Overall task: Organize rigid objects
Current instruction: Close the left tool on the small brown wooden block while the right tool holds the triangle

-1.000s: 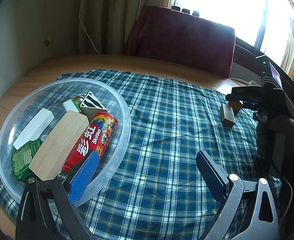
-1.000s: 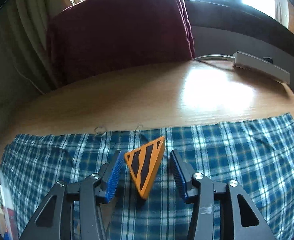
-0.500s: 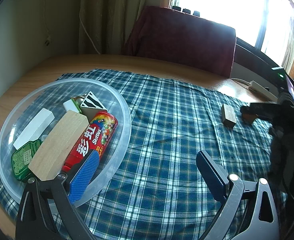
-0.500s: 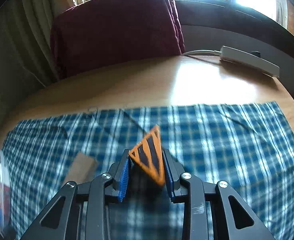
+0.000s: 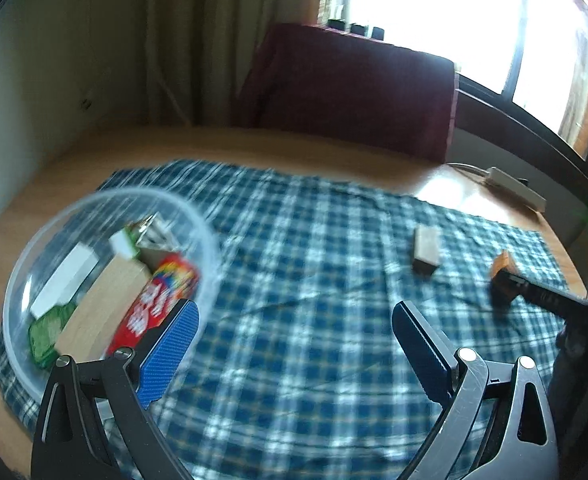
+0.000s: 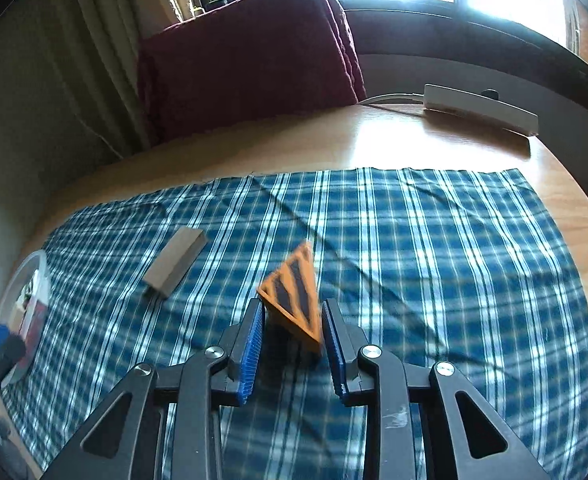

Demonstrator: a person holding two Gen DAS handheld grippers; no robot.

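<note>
My right gripper is shut on an orange wedge with black stripes, held above the blue plaid cloth. From the left wrist view the same wedge shows at the far right in the right gripper's fingers. A small wooden block lies on the cloth to its left, also seen as the wooden block. My left gripper is open and empty beside the clear plastic bowl, which holds a large wooden block, a red candy tube, a white bar and a green tin.
A dark red cushion leans at the table's far edge under the window. A white power strip with its cable lies on the bare wood at the back right. Curtains hang behind.
The right gripper shut on the orange wedge, lifted it and drew back from the table's far edge. The left gripper shifted a little; its view is now blurred.
</note>
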